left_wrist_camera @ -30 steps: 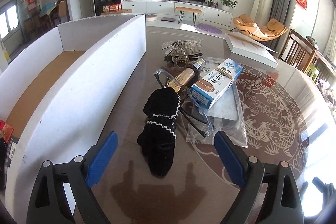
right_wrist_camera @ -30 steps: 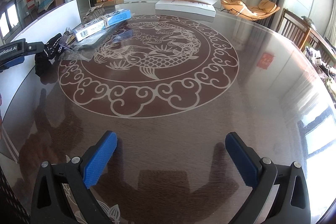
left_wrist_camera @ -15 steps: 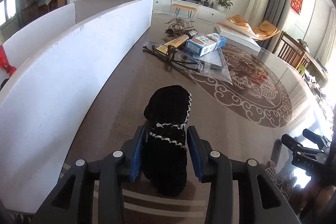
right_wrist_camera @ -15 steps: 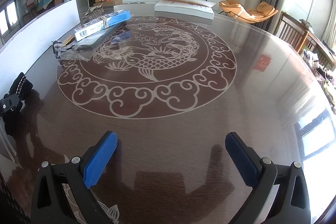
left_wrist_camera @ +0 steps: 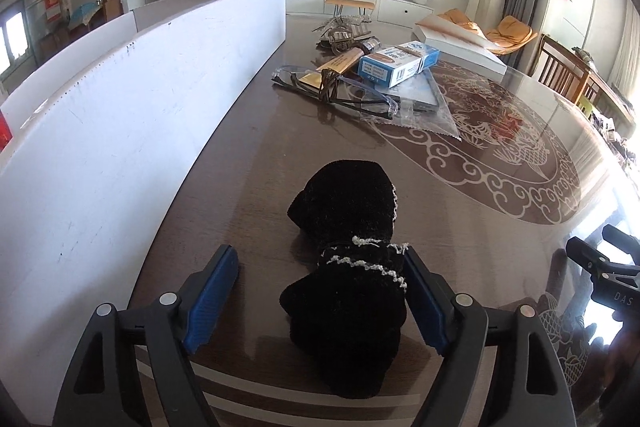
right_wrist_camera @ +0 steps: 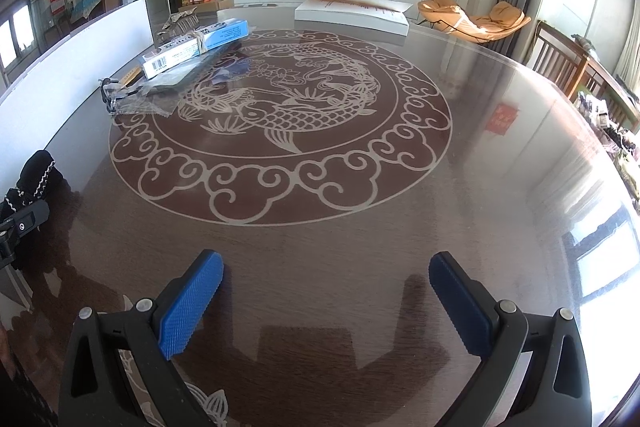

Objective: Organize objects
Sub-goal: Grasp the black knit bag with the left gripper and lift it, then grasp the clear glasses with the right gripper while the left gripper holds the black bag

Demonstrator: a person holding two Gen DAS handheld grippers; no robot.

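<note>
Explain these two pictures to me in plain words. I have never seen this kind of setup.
There is no robot here: a person holds a hand tool with two blue-padded fingers in each hand, and a wide-angle camera on each tool looks forward along its fingers. One picture comes from the left gripper, the other from the right gripper. Both look down at a round table with a fish pattern. A black knitted glove lies between the left fingers, which are opening; it lies on the table, not held. Farther back lie safety glasses and a blue box. A white board stands on the left. The right gripper is open and empty.
</note>
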